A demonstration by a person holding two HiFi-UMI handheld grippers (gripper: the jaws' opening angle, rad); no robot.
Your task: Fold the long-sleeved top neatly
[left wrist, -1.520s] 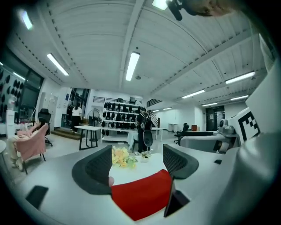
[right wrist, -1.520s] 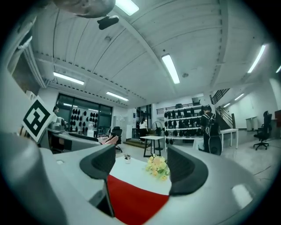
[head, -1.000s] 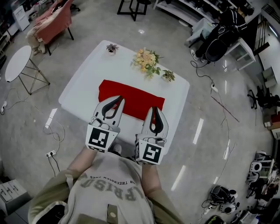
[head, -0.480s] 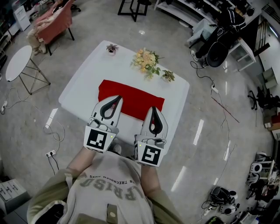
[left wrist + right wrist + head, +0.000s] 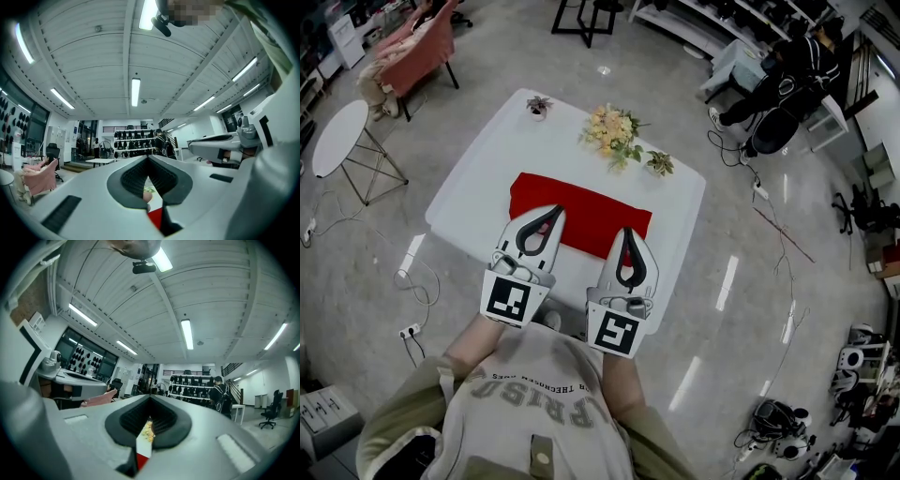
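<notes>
The red long-sleeved top [image 5: 581,211] lies as a flat folded rectangle on the white table [image 5: 478,169]. Both grippers hover side by side over its near edge, pointing away from me and roughly level. The left gripper [image 5: 555,210] is shut with nothing in it, its tip over the top's left part. The right gripper [image 5: 625,231] is shut and empty too, over the right part. In the left gripper view [image 5: 149,157] a sliver of the red top [image 5: 155,216] shows below the closed jaws. The right gripper view [image 5: 150,397] shows the red top [image 5: 140,458] the same way.
A bunch of yellow flowers [image 5: 614,129] and two small potted plants [image 5: 540,103] [image 5: 659,164] stand along the table's far edge. A round side table [image 5: 337,131] and a pink chair [image 5: 417,42] are at the left. Cables lie on the floor.
Both grippers hover in almost the same spot as before, and the red top lies unchanged.
</notes>
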